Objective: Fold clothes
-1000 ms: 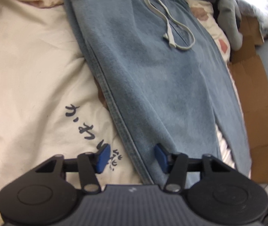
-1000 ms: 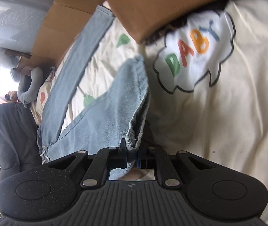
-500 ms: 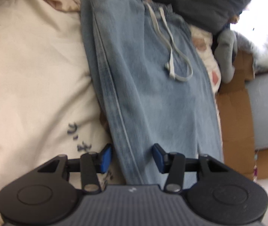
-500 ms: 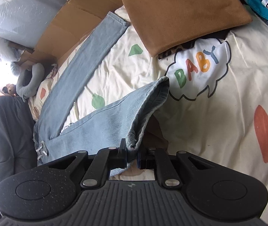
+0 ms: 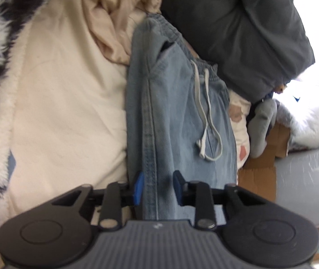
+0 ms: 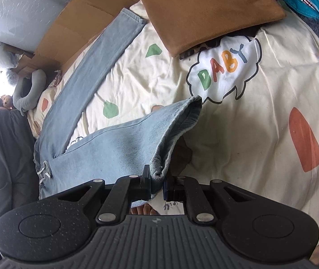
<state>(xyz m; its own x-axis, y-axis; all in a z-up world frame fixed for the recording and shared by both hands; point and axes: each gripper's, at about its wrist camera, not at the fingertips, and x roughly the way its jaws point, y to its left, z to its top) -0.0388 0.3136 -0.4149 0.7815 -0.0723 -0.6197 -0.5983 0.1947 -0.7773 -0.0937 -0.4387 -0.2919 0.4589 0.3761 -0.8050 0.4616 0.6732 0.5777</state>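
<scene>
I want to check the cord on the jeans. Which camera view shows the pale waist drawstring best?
The left wrist view: the pale waist drawstring hangs in full down the light blue jeans. The right wrist view shows only a small knot at the waistband.

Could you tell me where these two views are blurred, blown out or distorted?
Left wrist view: soft motion blur over the jeans, window area at right blown out. Right wrist view: sharper, the BABY print readable, glare at the left edge; both bend strongly toward the edges.

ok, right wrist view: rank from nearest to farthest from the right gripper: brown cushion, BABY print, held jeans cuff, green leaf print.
From the right gripper:
1. held jeans cuff, clamped between its fingers.
2. green leaf print, ahead and left, past the lifted leg.
3. BABY print, ahead and right.
4. brown cushion, top of frame.
</scene>
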